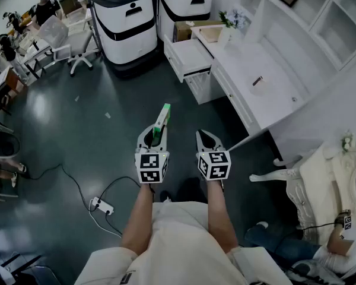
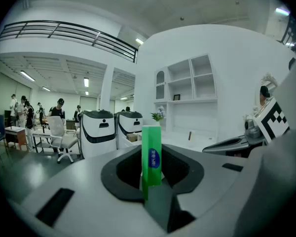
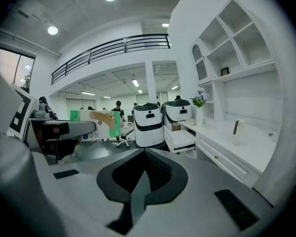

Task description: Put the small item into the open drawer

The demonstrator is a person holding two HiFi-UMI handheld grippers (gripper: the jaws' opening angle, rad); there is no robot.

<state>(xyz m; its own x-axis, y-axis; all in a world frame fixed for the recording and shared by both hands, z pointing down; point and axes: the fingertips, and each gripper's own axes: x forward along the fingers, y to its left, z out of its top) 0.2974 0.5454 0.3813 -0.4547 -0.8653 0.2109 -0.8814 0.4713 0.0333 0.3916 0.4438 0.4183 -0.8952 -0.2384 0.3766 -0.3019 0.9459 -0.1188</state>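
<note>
A slim green box stands up between the jaws of my left gripper, which is shut on it above the dark floor. In the left gripper view the green box rises upright out of the left gripper, a blue oval label facing the camera. My right gripper hangs beside it, shut and empty; in its own view the right gripper has its jaws together. The open drawer juts from the white desk well ahead, and shows as the open drawer in the right gripper view.
Two white-and-black machines stand left of the drawer. A vase of flowers and a small cup sit on the desk. A power strip with cable lies on the floor. An ornate white chair and a seated person are at the right.
</note>
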